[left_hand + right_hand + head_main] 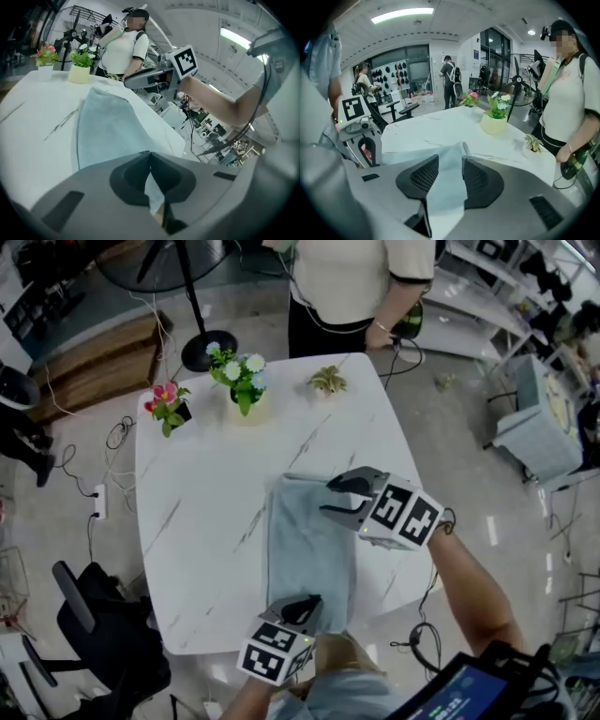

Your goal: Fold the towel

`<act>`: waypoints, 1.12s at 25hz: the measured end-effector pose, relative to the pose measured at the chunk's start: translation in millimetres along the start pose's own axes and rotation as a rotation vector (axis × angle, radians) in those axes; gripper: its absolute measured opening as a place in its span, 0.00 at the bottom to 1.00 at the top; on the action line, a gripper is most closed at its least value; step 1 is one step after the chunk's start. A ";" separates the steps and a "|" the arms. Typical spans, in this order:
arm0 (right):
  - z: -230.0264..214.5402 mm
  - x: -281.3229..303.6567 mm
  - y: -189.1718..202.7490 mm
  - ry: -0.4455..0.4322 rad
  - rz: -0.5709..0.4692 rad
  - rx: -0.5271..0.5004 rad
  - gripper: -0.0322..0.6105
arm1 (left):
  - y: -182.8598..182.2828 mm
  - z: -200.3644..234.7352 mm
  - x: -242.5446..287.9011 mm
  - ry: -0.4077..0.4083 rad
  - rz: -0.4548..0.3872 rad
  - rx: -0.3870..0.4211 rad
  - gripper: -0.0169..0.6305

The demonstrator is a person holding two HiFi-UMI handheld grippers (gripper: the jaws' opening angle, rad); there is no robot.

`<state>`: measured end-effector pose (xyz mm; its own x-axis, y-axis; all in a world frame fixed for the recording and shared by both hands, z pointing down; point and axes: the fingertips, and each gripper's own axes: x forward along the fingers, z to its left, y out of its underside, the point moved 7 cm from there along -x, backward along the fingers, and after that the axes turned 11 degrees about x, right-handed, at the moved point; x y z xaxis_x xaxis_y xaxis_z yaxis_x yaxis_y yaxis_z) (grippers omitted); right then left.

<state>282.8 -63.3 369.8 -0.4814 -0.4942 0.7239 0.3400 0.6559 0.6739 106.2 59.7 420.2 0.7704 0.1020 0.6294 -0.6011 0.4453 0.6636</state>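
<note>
On the white marble-veined table (206,521), I logged one pale blue terry towel (305,549), laid as a long strip, near edge pinched in my closed left gripper (303,604), presumably to carry it over, and my right gripper (328,497) half-open above the far corner, holding nothing.

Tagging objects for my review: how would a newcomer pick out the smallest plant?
On the white table, three plants line the far edge. The smallest plant is the rightmost, nearest the standing person. Unlike the pink flowers and the white flowers in a cream pot, it is low, pale, spiky and has no blooms.
</note>
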 end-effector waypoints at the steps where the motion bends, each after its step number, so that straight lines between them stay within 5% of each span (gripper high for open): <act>1: -8.4 3.8 -1.6 -0.026 0.020 0.006 0.35 | 1.4 4.0 5.4 -0.006 0.020 -0.012 0.04; 4: -39.3 21.8 7.2 -0.092 0.112 0.036 0.47 | 17.4 19.7 10.2 -0.040 0.089 -0.081 0.04; 7: -63.7 41.9 26.2 -0.202 0.225 0.095 0.55 | 26.5 25.8 7.4 -0.046 0.072 -0.165 0.04; 11: -66.8 64.3 47.5 -0.417 0.399 0.177 0.63 | 23.7 23.2 11.4 -0.067 0.094 -0.123 0.04; 14: -68.7 74.2 43.1 -0.580 0.407 0.279 0.61 | 23.9 21.4 13.1 -0.078 0.107 -0.103 0.04; 18: -64.5 90.5 42.1 -0.756 0.477 0.361 0.39 | 22.0 21.1 12.4 -0.068 0.128 -0.121 0.04; 21: -62.5 99.5 39.4 -0.709 0.542 0.309 0.20 | 17.5 22.0 10.2 -0.064 0.107 -0.142 0.04; 24: -64.1 89.8 22.3 -0.643 0.456 0.293 0.18 | 8.0 18.9 1.7 -0.046 0.023 -0.194 0.04; 28: -45.9 58.3 -3.4 -0.529 0.331 0.160 0.18 | 8.5 11.9 -19.0 -0.070 -0.038 -0.166 0.04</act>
<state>290.7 -120.6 416.4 -0.7192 0.0703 0.6912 0.4335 0.8228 0.3674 84.0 51.0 418.7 0.7718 0.0225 0.6355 -0.5239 0.5890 0.6153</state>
